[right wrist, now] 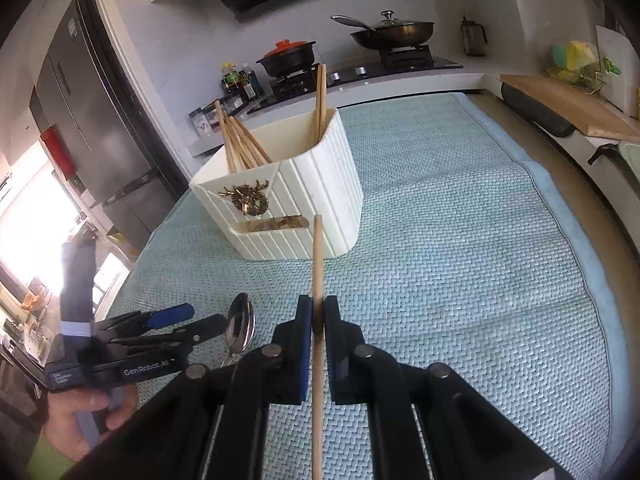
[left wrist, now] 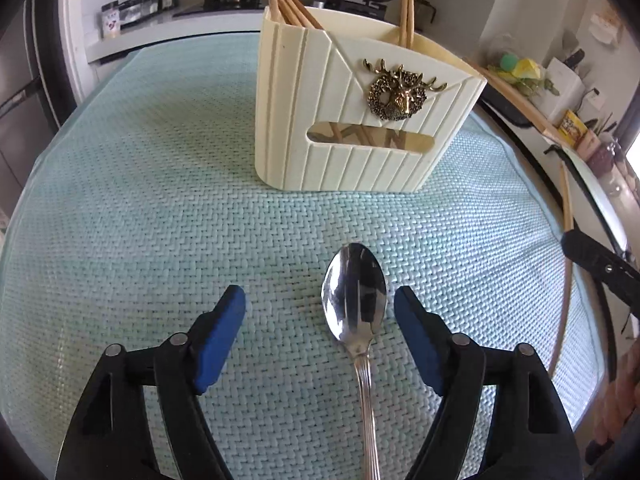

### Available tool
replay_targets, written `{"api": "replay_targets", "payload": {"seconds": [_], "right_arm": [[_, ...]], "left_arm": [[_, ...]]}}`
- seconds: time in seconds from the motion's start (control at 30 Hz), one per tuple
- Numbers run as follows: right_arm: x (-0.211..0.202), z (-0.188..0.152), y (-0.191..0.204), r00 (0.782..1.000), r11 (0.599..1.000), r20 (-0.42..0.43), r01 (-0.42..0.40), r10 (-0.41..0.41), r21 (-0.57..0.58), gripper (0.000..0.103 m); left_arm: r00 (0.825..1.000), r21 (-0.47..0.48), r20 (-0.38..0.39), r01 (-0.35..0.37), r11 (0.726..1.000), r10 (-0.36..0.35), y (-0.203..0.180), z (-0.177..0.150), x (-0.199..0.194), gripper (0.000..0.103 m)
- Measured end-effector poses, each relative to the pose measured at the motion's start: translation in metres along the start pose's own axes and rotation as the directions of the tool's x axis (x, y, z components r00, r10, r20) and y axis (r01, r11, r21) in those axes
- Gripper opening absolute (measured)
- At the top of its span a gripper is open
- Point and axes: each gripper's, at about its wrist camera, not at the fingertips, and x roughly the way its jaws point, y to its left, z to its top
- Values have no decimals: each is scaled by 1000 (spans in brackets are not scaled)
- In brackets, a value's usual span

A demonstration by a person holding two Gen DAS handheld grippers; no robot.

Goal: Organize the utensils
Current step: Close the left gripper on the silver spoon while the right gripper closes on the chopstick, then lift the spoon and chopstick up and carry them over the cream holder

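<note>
Left wrist view puts your left gripper (left wrist: 320,300) at the bottom of the frame, jaws standing wide, gripping nothing. A metal spoon (left wrist: 354,292) lies on the pale green woven mat (left wrist: 140,200) between the blue pads (left wrist: 222,332), closer to the right one, bowl toward the cream utensil holder (left wrist: 352,120) at upper centre. Wooden chopsticks (left wrist: 284,0) lean in the holder's left side, with another pair upright at its right. In the right wrist view, your right gripper (right wrist: 318,312) at lower centre is clamped narrow on a single chopstick (right wrist: 317,256), whose tip points up toward the holder's front. Your left hand (right wrist: 76,420) shows at lower left.
</note>
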Motion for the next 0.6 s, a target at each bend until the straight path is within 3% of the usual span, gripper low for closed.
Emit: {"api": "replay_targets", "payload": {"seconds": [0.2, 0.27, 0.4, 0.6], "right_arm": [[-1, -9, 7, 1000, 1000, -8, -11, 11, -12, 6], [1, -9, 5, 1000, 1000, -6, -10, 10, -15, 6], [-4, -8, 4, 1000, 1000, 4, -10, 10, -21, 6], [-20, -1, 7, 998, 999, 42, -35, 35, -23, 6]], "left_arm": [[997, 84, -63, -31, 996, 36, -14, 8, 31, 76], [998, 135, -59, -28, 990, 36, -22, 7, 29, 44], [998, 109, -59, 4, 994, 2, -22, 7, 20, 42], [998, 54, 37, 41, 998, -43, -12, 11, -29, 42]]}}
